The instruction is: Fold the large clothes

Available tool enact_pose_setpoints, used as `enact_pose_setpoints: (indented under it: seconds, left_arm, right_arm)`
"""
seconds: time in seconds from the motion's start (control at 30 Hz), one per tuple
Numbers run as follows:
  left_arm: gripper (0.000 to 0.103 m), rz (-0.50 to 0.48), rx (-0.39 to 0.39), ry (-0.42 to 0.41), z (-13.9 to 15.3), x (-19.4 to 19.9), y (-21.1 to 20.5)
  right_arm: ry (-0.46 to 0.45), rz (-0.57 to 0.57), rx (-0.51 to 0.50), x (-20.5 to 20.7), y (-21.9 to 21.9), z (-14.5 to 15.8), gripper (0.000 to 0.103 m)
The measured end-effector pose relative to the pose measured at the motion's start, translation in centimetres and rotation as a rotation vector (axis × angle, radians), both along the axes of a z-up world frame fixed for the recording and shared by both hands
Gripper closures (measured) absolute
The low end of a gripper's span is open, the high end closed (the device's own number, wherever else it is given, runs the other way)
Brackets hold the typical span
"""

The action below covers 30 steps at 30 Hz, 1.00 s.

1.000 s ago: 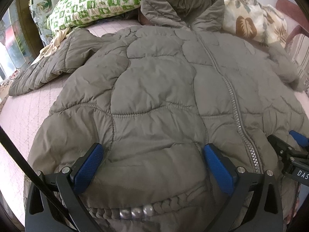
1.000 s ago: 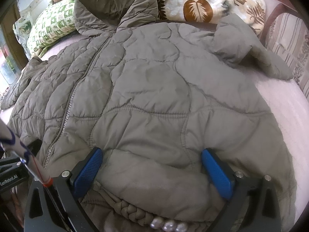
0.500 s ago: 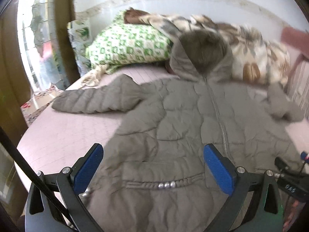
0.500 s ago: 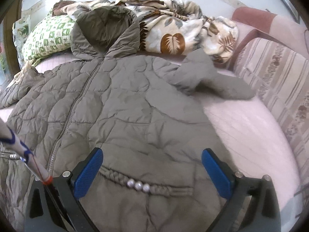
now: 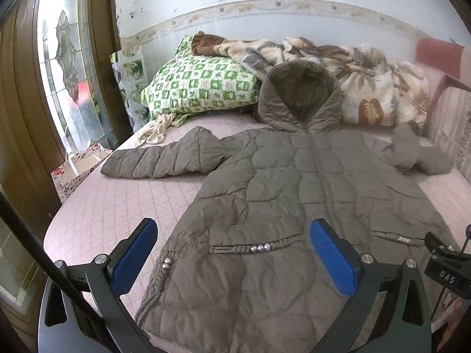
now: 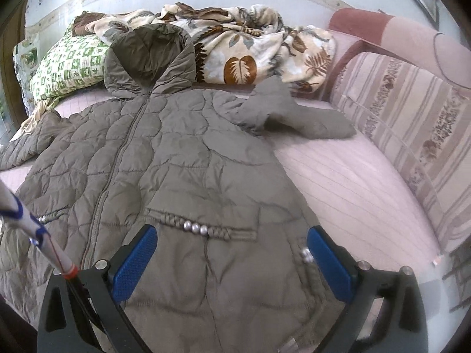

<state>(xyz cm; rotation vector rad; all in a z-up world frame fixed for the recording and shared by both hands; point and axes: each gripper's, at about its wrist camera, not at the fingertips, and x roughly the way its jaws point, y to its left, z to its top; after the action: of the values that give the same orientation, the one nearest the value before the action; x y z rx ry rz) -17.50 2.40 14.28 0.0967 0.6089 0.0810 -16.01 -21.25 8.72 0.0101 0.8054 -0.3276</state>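
I find the bed carrying the quilted jacket spread flat, zipped, hood far, sleeves out left and right: no fold made yet, all folding remains. My left gripper and right gripper hover near the hem, jaws wide, empty.

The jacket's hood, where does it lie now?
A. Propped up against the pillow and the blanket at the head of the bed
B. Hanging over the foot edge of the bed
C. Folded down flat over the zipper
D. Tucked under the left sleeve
A: the hood stands open, leaning on the green checked pillow and the leaf-print blanket, above the jacket spread flat on the bed.
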Motion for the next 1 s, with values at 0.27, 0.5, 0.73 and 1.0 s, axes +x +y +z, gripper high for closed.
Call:
enact_pose_setpoints:
  seconds: [0.27, 0.5, 0.73, 1.0]
  left_arm:
    - [0.000, -0.017, 0.000, -0.092, 3.1, -3.2, -0.3]
    - [0.000, 0.006, 0.004, -0.153, 5.1, -5.0, 0.5]
    - [0.000, -0.017, 0.003, -0.109, 5.3, -4.9, 0.6]
    - [0.000, -0.031, 0.022, -0.061, 4.3, -4.3, 0.0]
  right_arm:
    - [-0.013, -0.023, -0.033, -2.3, 1.0, 1.9, 0.000]
    - [-0.034, -0.019, -0.053, -3.0, 2.1, 3.1, 0.000]
    - [-0.053, -0.023, -0.055, -3.5, 2.5, 4.1, 0.000]
    - [-0.043, -0.011, -0.054, -3.5, 3.1, 4.1, 0.000]
